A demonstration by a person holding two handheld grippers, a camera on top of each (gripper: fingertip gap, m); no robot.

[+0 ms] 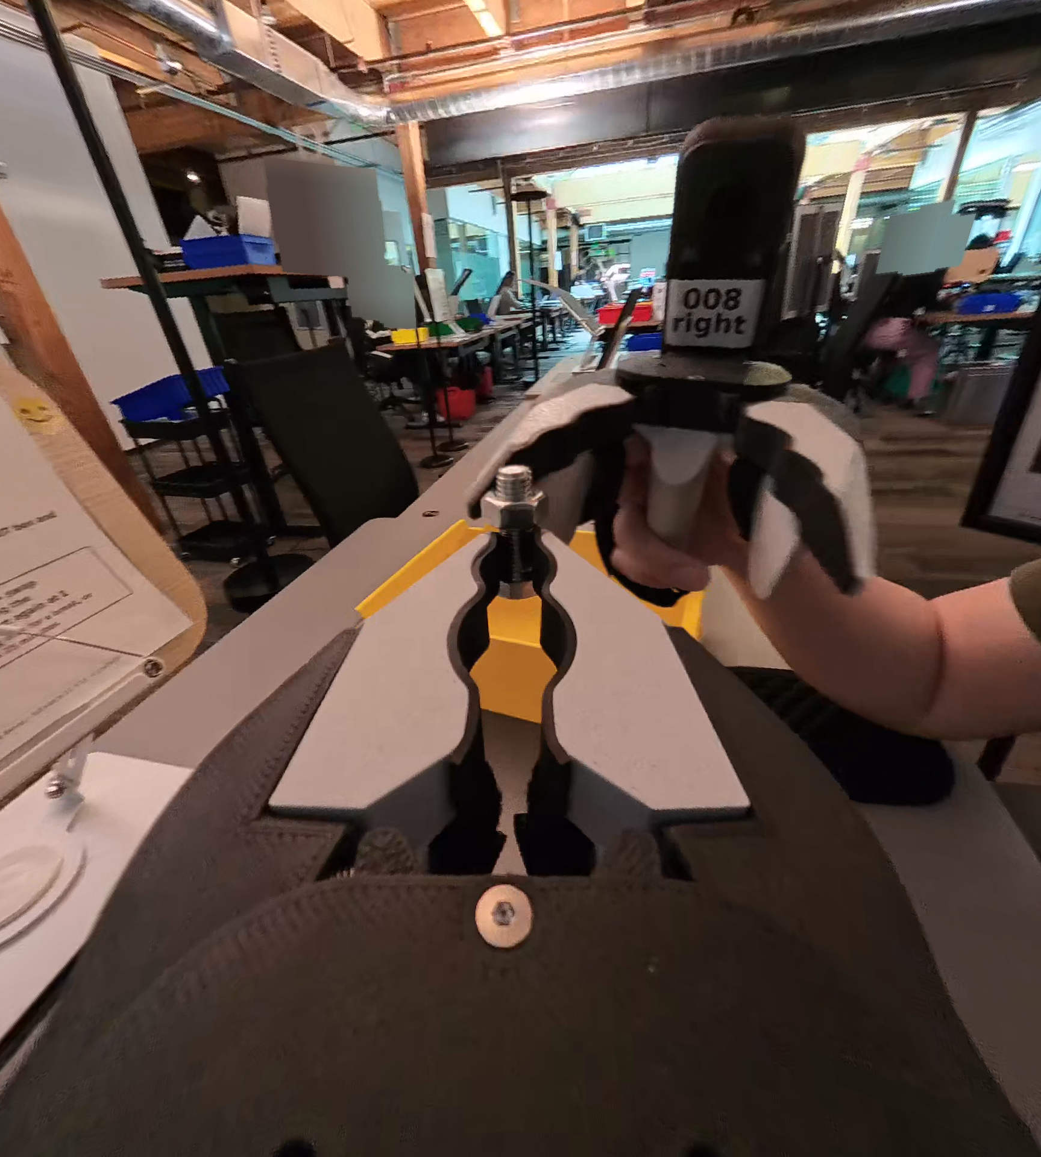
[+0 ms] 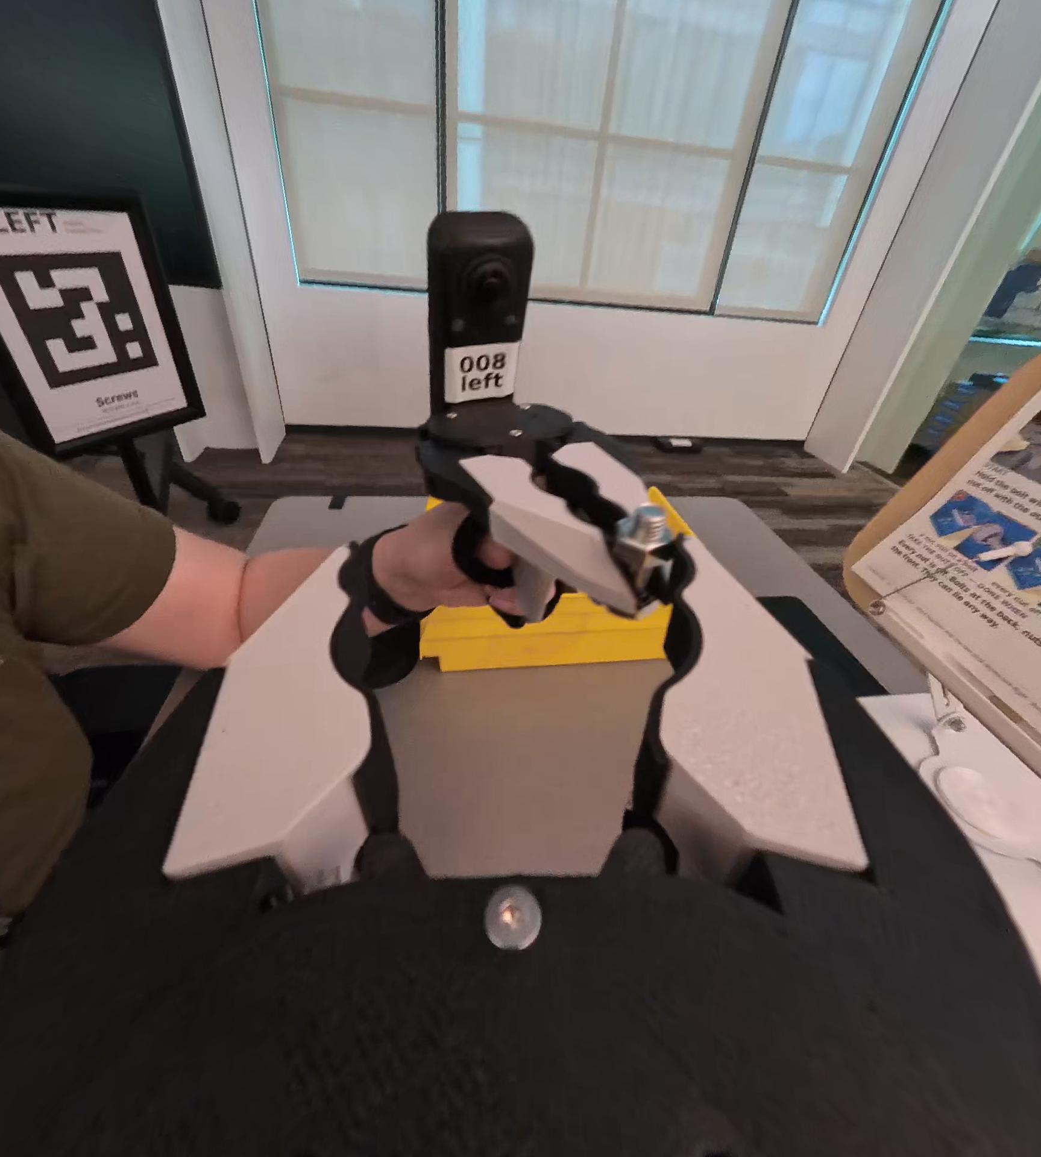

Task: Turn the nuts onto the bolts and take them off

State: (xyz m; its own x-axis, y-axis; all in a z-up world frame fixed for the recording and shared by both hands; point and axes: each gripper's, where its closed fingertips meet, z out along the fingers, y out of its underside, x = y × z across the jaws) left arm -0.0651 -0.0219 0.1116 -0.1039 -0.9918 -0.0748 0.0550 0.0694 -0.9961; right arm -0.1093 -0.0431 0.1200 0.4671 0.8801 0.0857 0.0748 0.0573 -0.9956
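The left gripper is clamping a bolt upright near its fingertips, above a yellow bin sitting on the grey table. A silver nut is sitting threaded partway down the bolt. The right gripper is hanging spread wide and holding nothing, its fingers flanking the bolt at nut height.

we log: bolt upright between fingertips of left gripper, nut on its thread near top end. bin on table, below and behind bolt. right gripper facing left one, its fingers either side of bolt, apart from it. instruction board on stand at table edge, beside the bin. marker sign on floor stand behind table.
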